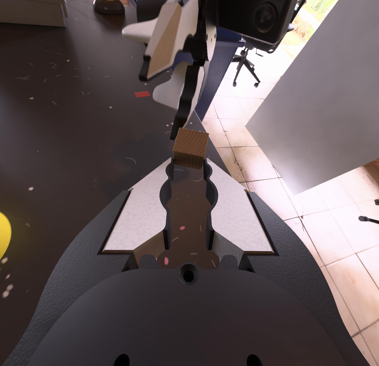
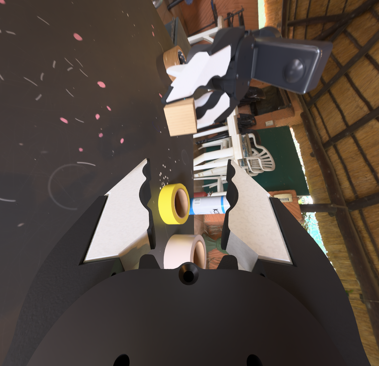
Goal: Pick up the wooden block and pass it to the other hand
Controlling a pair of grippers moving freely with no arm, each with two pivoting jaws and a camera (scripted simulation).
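The wooden block [image 1: 190, 151] is a small light-brown cube. My left gripper [image 1: 188, 161] is shut on it at the very fingertips and holds it above the dark table [image 1: 61, 130], near the table's right edge. My right gripper [image 2: 188, 161] is open and empty. In the left wrist view the right gripper [image 1: 159, 104] hangs just beyond and above the block, jaws apart, one fingertip [image 1: 174, 128] close behind it. In the right wrist view the block [image 2: 180, 118] and the left gripper [image 2: 181, 112] lie ahead, above my open fingers.
A yellow tape roll [image 2: 173, 203], a white tape roll [image 2: 184, 251], a brown tape roll [image 2: 174, 56] and a white and blue tube [image 2: 209, 205] stand on the table. A white box [image 1: 30, 7] and a dark dome [image 1: 108, 4] sit at the far left. A grey panel [image 1: 317, 110] stands to the right.
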